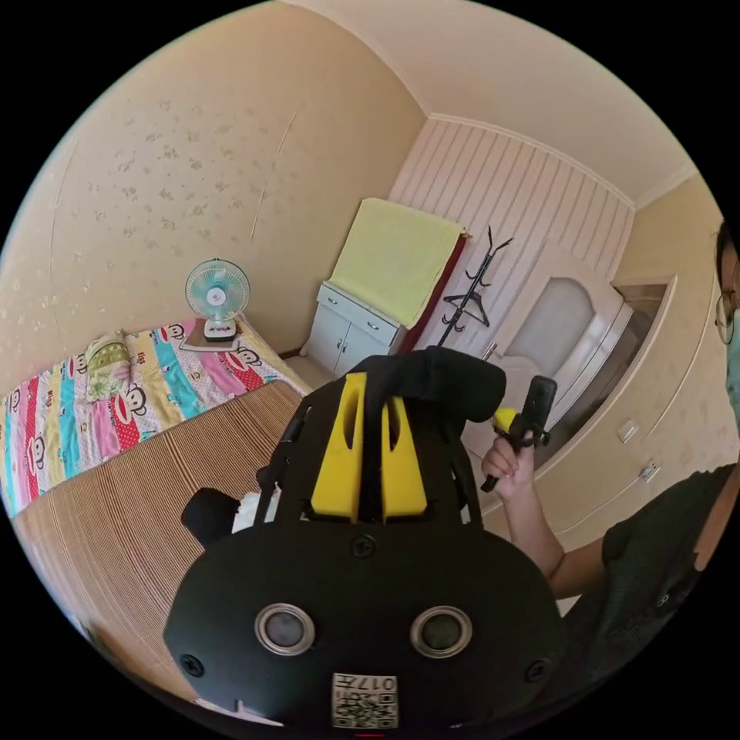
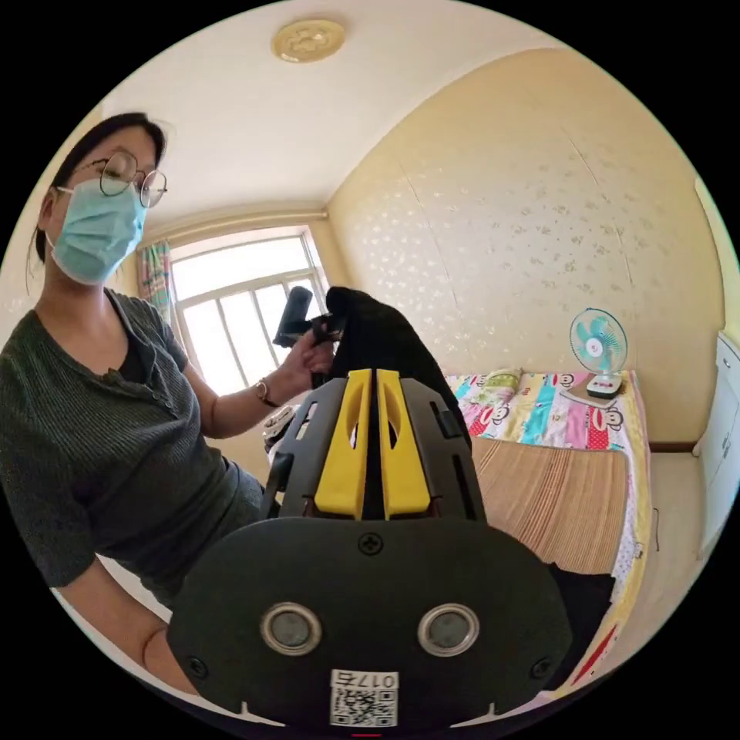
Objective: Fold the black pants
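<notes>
While the pants point(image 1: 447, 381) are held up in the air above the bed point(image 1: 154, 478), no fold is seen yet. Black cloth is pinched between the pressed yellow jaws of the left gripper point(image 1: 370, 385) and of the right gripper point(image 2: 373, 381). All the folding is judged to be left.

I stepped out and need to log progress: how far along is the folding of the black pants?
Early stage. Done: the black pants are lifted off the bed. In hand: the left gripper and right gripper each have their yellow jaws closed on black fabric, holding it up in the air. Left: no fold is visible yet, so laying the pants on the bamboo mat and folding them remains.
</notes>
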